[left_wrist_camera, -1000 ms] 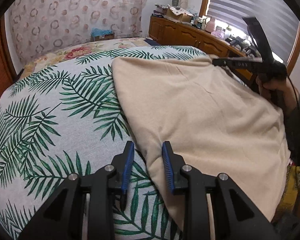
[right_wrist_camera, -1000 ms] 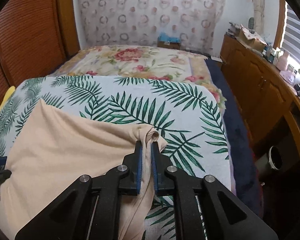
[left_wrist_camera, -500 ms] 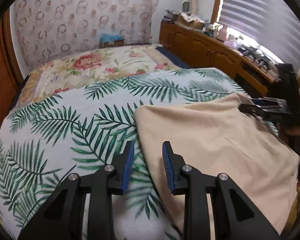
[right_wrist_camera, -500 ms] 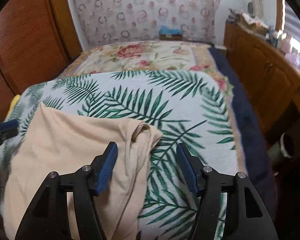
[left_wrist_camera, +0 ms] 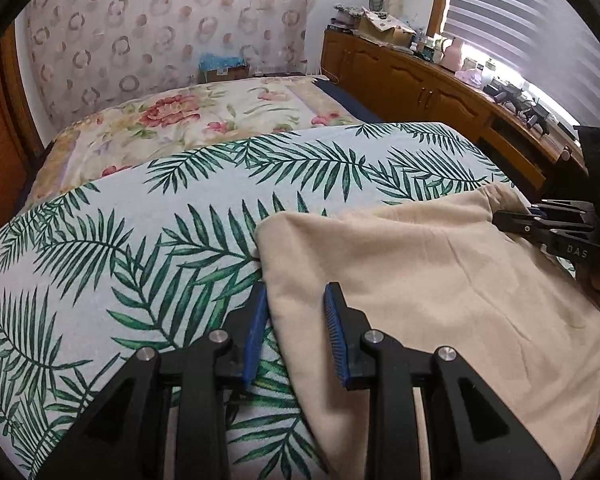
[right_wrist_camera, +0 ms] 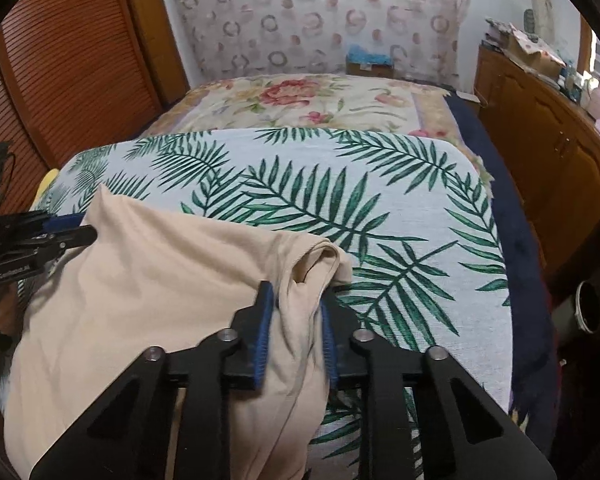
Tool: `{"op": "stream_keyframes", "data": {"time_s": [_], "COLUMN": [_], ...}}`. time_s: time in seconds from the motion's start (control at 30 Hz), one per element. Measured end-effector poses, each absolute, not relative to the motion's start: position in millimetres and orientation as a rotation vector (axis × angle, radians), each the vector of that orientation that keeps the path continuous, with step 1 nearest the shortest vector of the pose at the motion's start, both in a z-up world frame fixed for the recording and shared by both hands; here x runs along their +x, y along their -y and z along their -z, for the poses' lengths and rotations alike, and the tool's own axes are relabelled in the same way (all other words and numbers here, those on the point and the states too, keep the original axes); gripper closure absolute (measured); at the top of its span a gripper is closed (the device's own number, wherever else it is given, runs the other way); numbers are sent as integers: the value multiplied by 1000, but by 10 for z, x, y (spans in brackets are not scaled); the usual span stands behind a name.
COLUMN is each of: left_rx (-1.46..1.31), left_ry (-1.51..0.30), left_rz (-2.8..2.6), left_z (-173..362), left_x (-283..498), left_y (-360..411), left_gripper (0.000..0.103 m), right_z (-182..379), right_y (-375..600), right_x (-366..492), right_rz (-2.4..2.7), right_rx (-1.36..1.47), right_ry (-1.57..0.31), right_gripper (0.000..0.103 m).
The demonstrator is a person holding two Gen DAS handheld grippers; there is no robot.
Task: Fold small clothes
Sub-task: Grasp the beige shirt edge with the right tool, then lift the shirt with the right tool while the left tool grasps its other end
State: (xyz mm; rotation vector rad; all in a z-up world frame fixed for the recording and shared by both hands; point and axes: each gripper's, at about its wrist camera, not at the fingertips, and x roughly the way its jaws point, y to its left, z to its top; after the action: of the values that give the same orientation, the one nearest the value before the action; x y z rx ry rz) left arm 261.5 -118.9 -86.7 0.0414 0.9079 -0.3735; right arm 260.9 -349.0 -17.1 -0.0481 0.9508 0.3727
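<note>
Bunching between right gripper: beige garment

The garment lies on the palm-leaf cover on the bed; a cabinet stands right of it.

A bed carries everything here. A palm-leaf cover, white with green fronds, is spread over its near part. On that cover lies a beige garment, toward the near right in the left wrist view and toward the near left in the right wrist view, with one bunched corner raised off the cover. Farther back, a floral blanket with red flowers covers the far part of the bed. A dark blue sheet shows along the bed's right edge.
</note>
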Motion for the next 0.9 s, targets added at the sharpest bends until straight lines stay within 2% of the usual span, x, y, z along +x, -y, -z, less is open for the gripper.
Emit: {"op": "stream_keyframes", "data": {"time_s": [0.07,0.1,0.17,0.27,0.4,0.6,0.9], "left_rx": [43,51,55,47,-19,-65,-65], "left_ry": [-902,-897,-891,-852,-729,-515,-247], "left_rz": [419,441,467,461,472,472,455], "left_z": [868,866,841,661,139,-708,-1672], "left_x": [2595,2574,2547,2469,2303,1933,1297], "left_y": [1209,1219,1226,1187,1044,791,408], "left_gripper": [78,90,100,101,101,101,101], "right_z": [165,158,114,-44,-393,-1083,-2118], "right_y": [3461,3434,3396,3356,3302,3229,3173], "right_x": [2584,2561,2503,2413,2296,2061,1644], "right_rz": [-394,-401,-413,-428,-467,-489,-492], "right_rx": [-53,-68,-92,-100,-102,-98,-73], "right_ry": [-947,-939,-910,-845,-758,-597,-344], "right_gripper": [95,96,97,97,97,97,98]}}
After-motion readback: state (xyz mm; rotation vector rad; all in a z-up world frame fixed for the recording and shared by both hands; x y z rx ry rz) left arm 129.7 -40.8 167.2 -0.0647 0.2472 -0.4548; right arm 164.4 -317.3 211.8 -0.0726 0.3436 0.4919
